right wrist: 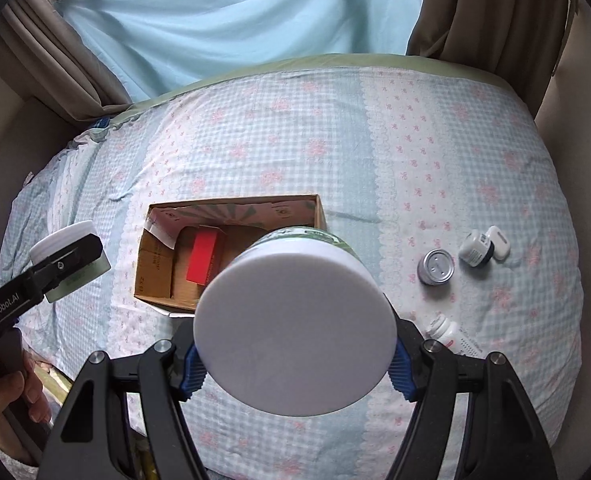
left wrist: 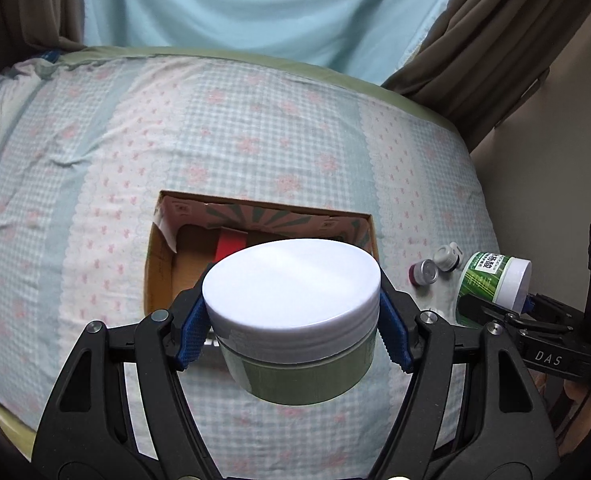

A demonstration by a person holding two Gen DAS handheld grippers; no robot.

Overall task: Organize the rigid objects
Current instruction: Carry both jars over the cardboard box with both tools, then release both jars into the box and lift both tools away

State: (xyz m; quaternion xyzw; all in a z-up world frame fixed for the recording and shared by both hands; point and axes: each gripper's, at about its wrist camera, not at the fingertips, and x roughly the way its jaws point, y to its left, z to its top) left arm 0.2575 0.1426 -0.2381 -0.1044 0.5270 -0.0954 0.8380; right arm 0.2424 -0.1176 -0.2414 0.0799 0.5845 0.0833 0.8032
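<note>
Left wrist view, left tongs (left wrist: 291, 330) angled downward, clamping white-lidded jar (left wrist: 291, 304)

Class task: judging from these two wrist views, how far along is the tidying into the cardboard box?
Done: the cardboard box already holds a red packet. In hand: the left gripper and right gripper each clamp a white-lidded jar above the bed. Left: a silver tin, small white bottles and a pill bottle lie loose.
</note>
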